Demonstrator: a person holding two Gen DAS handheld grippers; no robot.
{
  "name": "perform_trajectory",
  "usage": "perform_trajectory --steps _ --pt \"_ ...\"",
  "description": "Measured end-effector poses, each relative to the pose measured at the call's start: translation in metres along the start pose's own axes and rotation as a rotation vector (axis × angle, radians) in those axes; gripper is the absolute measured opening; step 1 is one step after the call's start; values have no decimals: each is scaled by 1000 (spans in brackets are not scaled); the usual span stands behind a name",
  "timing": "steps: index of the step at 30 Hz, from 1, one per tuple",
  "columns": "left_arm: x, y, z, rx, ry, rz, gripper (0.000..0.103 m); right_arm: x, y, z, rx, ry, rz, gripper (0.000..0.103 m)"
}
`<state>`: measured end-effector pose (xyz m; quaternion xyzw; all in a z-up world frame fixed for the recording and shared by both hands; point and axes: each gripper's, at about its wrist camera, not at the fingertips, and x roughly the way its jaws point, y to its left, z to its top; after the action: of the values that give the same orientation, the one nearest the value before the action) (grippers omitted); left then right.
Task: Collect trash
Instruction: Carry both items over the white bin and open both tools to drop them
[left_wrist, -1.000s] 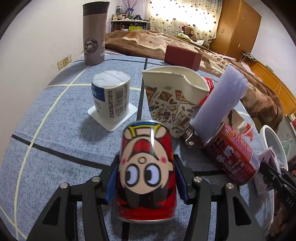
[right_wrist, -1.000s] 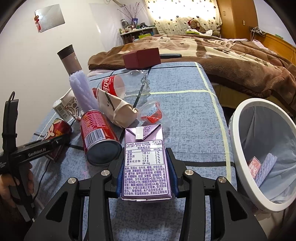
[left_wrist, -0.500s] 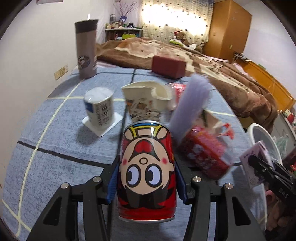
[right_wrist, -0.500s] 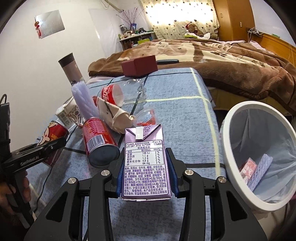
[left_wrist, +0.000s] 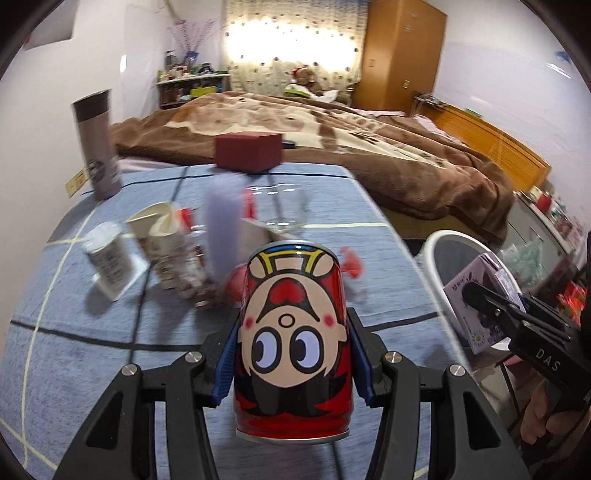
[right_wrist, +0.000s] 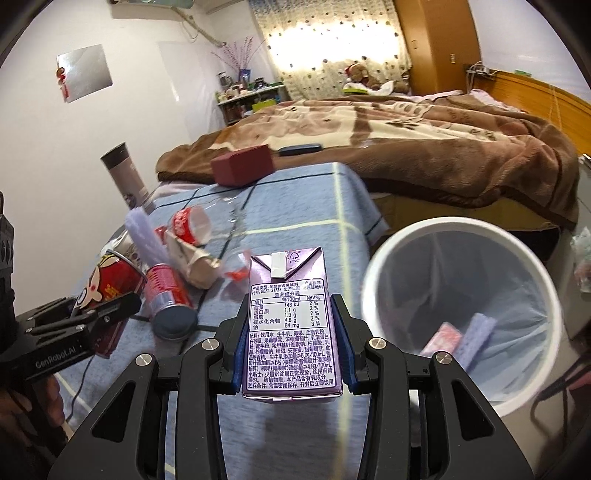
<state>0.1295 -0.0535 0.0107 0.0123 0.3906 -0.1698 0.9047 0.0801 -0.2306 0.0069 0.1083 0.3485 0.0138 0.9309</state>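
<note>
Beside the counter (right_wrist: 295, 206), the white trash bin (right_wrist: 373, 280) stood open-mouthed, just right of the right hand-held gripper (right_wrist: 291, 336), which pinched a purple milk carton (right_wrist: 290, 317) upright between its pads. Farther left, the left hand-held gripper (left_wrist: 291, 350) clamped a red cartoon can (left_wrist: 293, 332) inverted, long axis upright. Judging by this, the right hand was nearer the bin and should probably drop first.
</note>
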Motion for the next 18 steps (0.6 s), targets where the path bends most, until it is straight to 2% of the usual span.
perform_trajectory --steps 18 --pt "30 -112 19 155 12 -181 54 -16 -65 7 71 -31 -119 40"
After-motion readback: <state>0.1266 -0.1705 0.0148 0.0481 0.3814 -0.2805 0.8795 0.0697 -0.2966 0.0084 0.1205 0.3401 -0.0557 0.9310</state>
